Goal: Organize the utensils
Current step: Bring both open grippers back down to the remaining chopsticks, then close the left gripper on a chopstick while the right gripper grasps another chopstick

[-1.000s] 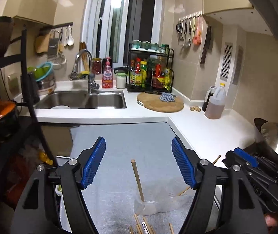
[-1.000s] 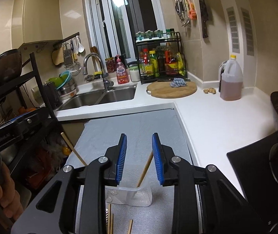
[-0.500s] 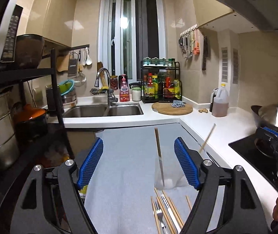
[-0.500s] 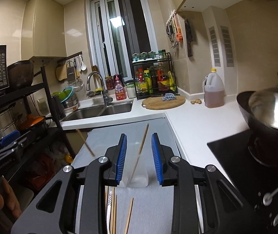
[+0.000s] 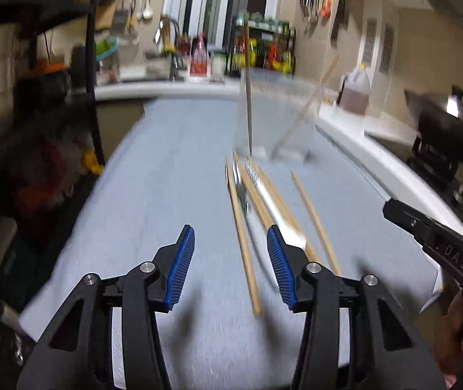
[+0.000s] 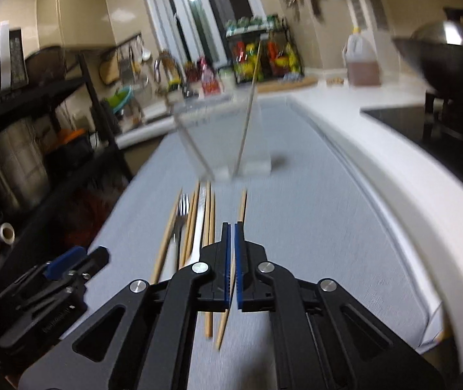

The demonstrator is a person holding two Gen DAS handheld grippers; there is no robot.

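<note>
Now the right hand-held gripper (image 6: 232, 232) pinches a chopstick (image 6: 231, 279); the left hand-held gripper (image 5: 230, 237) hangs spread (empty) over the counter (image 5: 166, 195).

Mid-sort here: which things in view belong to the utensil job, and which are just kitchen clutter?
Job:
loose chopsticks
fork
clear holder with two chopsticks standing in it
right hand-held gripper, shut, above a chopstick
left hand-held gripper, open

Clutter:
wok
oil jug
spice rack
</note>
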